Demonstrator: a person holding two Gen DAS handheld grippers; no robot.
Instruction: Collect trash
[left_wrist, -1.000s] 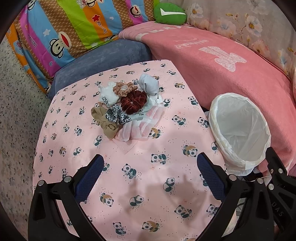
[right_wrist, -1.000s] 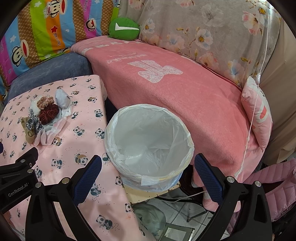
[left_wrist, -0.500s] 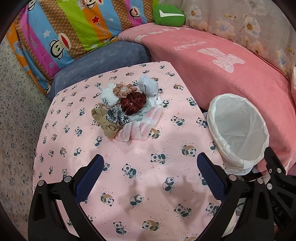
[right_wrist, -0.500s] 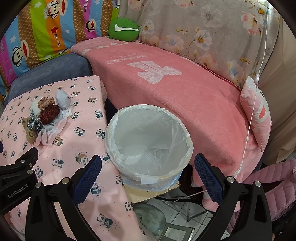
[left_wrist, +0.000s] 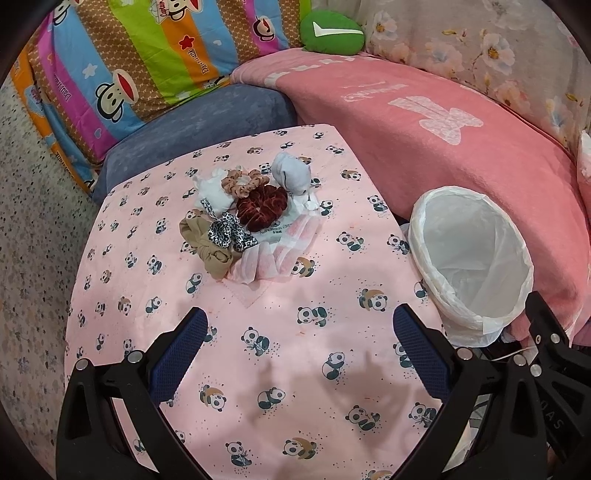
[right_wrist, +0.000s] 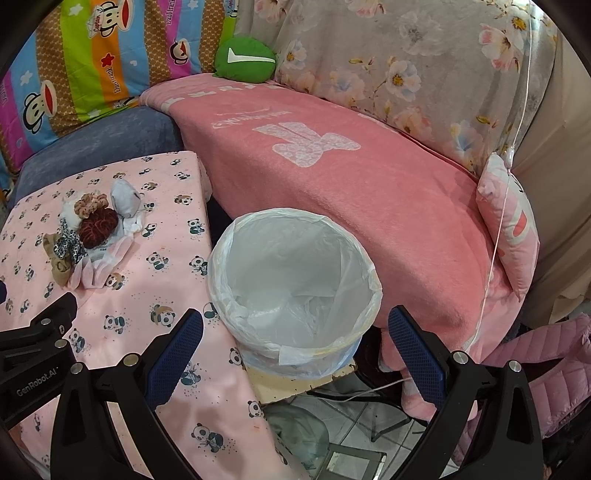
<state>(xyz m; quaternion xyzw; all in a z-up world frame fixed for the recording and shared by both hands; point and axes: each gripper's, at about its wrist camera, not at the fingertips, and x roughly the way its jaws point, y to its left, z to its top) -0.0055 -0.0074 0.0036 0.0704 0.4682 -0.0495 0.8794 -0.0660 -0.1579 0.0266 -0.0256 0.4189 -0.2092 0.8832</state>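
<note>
Two empty grippers wait over a panda-print table (left_wrist: 332, 369) as I begin collecting trash. My left gripper (left_wrist: 301, 354) hovers above the near half of the cloth, its blue-padded jaws spread wide with nothing between them, aimed at the heap (left_wrist: 251, 218) lying on the far side of the table from me, well apart from the fingertips.

The heap is mixed: a dark red velvet scrunchie (left_wrist: 261, 208), a peach one (left_wrist: 242, 181) behind it, a leopard-print tie (left_wrist: 227, 233) and a tan one (left_wrist: 208, 248) on the left, and pale crumpled wads (left_wrist: 291, 175) at the back. All rest on a thin pink-and-white wrapper (left_wrist: 275, 251) printed with writing too small to read. I judge the wrapper and wads to be the trash and the hair ties keepers, so the sorting will call for a careful pinch at a loose wad or edge rather than a scoop.

My right gripper (right_wrist: 295, 350) is likewise fully open and holds nothing. It hangs over the near rim of the lined bin (right_wrist: 295, 273), which stands just beside the table's right edge, between it and the pink blanket (right_wrist: 332, 177). Parked there, it looks ready to steady the liner or take a hand-off. The bin's white bag (right_wrist: 343, 295) appears empty, so nothing has been collected yet.

One risk: the flimsy wrapper may drag the scrunchies along when lifted.
</note>
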